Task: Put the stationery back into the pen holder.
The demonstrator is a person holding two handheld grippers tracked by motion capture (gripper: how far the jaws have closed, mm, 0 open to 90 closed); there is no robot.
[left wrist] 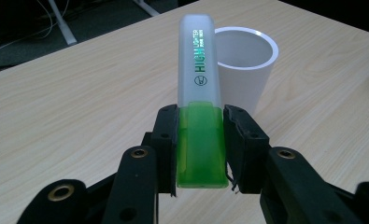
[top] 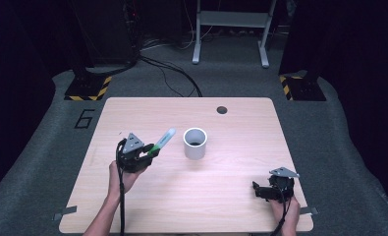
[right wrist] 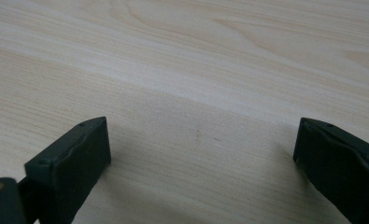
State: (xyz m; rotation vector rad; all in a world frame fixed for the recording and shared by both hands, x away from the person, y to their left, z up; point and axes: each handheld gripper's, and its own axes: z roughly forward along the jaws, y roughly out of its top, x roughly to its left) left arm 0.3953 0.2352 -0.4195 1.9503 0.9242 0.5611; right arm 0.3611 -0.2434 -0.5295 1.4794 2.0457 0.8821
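One "HIGHLIGHTER"-lettered green marker

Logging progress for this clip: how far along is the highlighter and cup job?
Done: the green highlighter with the translucent cap is off the table, clamped in the left gripper. In hand: it points toward the white cylindrical cup but is outside it, beside the rim. Left, probably: getting it into the cup. The right gripper rests open over the pale wooden table, idle.
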